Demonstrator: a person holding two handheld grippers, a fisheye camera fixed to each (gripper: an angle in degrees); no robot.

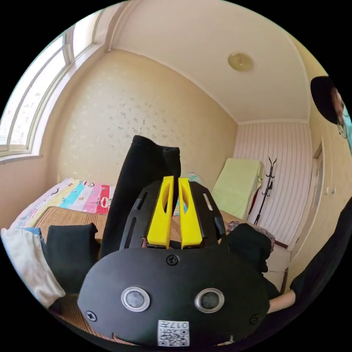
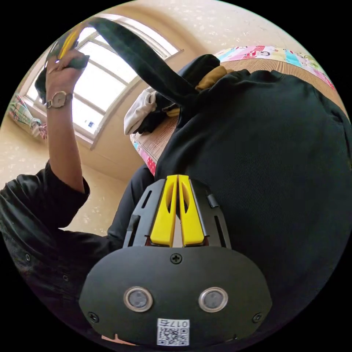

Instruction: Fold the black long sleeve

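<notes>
The black long sleeve [image 2: 264, 154] lay spread over the woven mat [image 2: 161, 135] on the bed, its body filling the near right of the right gripper view, while one sleeve [image 2: 146, 62] rose in a taut band from the shoulder up to the far left, toward the window [image 2: 99, 80]. There the left gripper [image 2: 68, 38] was held high in the person's hand [image 2: 60, 75], yellow jaws clamped on the cuff end. In the left gripper view the same sleeve [image 1: 143, 183] hung as a dark column just behind the left gripper [image 1: 175, 181], whose jaws stood almost pressed together with black cloth between the tips; the hold looked firm.

The step in hand seemed to be laying this sleeve across the body. To do it well, I judged the raised gripper should carry the cuff over the chest in one arc, keeping the band taut so it lands flat and untwisted, with its fold line at the shoulder seam.

The right gripper [image 2: 178, 179] sat low at the garment's near left edge, jaws drawn together to a thin slit. The tips met the black fabric, but whether they pinched any cloth or merely rested against it could not be told. Other folded clothes [image 1: 69, 249] lay piled at the mat's left.
</notes>
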